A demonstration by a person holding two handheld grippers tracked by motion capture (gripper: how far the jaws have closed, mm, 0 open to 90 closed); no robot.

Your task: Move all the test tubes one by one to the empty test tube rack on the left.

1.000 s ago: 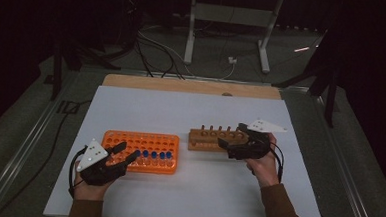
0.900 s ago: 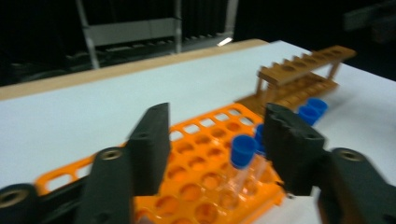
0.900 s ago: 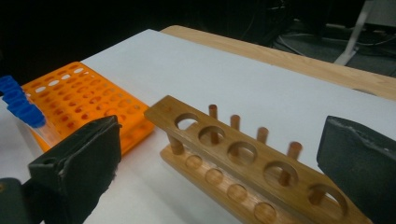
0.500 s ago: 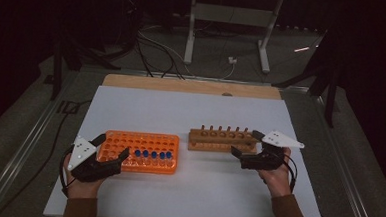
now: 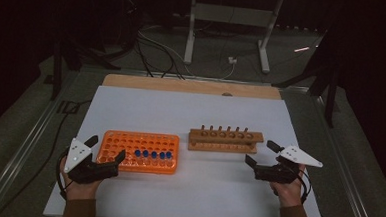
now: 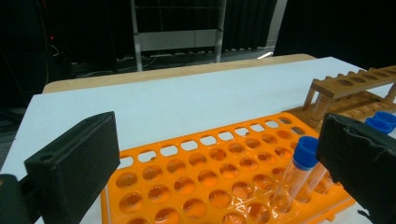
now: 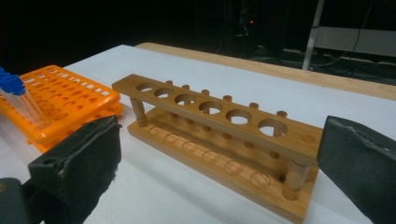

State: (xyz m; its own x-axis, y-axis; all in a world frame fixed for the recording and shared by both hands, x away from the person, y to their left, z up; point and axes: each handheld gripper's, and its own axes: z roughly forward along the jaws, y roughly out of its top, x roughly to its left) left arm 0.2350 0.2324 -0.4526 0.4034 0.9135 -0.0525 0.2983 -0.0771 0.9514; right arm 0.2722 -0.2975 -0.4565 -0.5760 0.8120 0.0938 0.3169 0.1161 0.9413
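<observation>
A dark room surrounds a white table [image 5: 195, 113]. The left gripper [image 5: 104, 154], its jaws having just spread wide with nothing pinched, sits at the left end of the orange rack [image 5: 129, 144], tubes [image 5: 152, 155] beside its right jaw. The right gripper [image 5: 263, 155], jaws spread, lies just off the right end of the wooden rack [image 5: 226, 140].

On the table: 1 orange rack [image 5: 141, 151], 1 wooden rack [image 5: 225, 140], 5 blue-capped tubes [image 5: 152, 154].
</observation>
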